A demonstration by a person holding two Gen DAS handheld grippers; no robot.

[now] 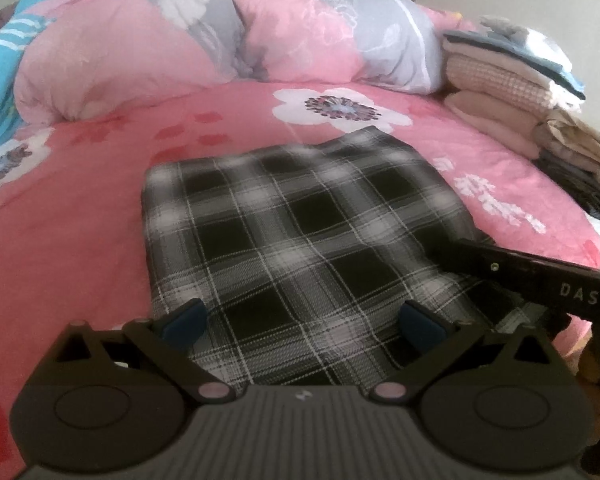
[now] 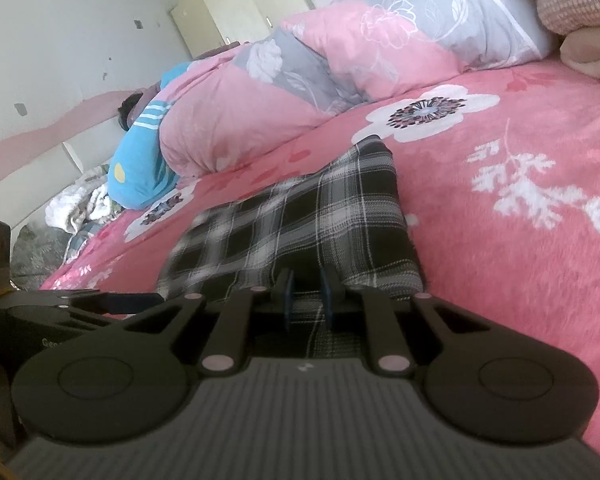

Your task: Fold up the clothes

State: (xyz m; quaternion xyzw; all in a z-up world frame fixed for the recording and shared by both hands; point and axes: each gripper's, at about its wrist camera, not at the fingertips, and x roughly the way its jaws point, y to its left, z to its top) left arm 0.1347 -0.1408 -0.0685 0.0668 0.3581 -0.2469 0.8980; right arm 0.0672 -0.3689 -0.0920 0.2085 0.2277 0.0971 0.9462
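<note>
Left wrist view: folded plaid garment (image 1: 300, 236) lies flat on pink flowered bed (image 1: 60, 248); its near edge is hidden behind the left gripper (image 1: 302, 318), jaws wide apart over the cloth, nothing between. Right gripper (image 2: 307, 294): jaws nearly together at the garment's near edge; whether they pinch cloth is hard to make out. Rolled quilt (image 1: 140, 52) behind, stack of folded clothes (image 1: 512, 92) at bed's right. Blue pillow (image 2: 140, 160), white wall (image 2: 60, 20).

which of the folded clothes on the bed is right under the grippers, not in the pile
The black-and-white plaid garment, lying alone, folded flat on the pink bedspread. The other folded clothes sit stacked in a beige and grey pile at the bed's right edge.
</note>
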